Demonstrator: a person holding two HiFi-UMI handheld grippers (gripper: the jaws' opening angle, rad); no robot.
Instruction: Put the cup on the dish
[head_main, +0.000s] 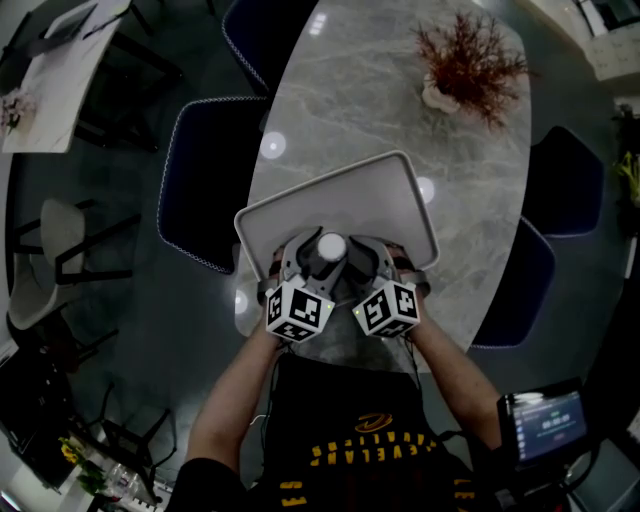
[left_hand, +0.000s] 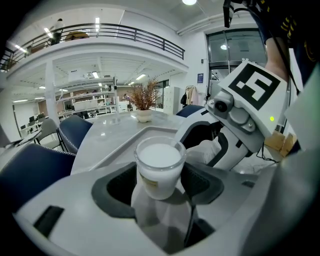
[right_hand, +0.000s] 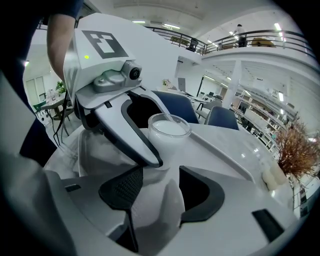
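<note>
The cup (left_hand: 159, 165) stands up straight, with its open top facing up. It sits right between the two dark pads of the left tongs (left_hand: 158, 186). These tongs are closed in on the cup's sides and hold it. White fills the cup close to the rim.

From the head view, the cup is over the near end of the dish (head_main: 390, 195), the end closest to the person. The rest of the dish stretches away across the grey surface (head_main: 380, 90). I cannot tell if the cup's bottom touches the dish or hangs just above it.

The right tongs (right_hand: 160, 187) are just beside the left ones. They are open wide and grip nothing. From them, the cup is a little ahead and to the left. Something white and crumpled lies under them, but I cannot tell what it is.

So the left hand has the job. I think the cup only needs to go straight down and be let go.
</note>
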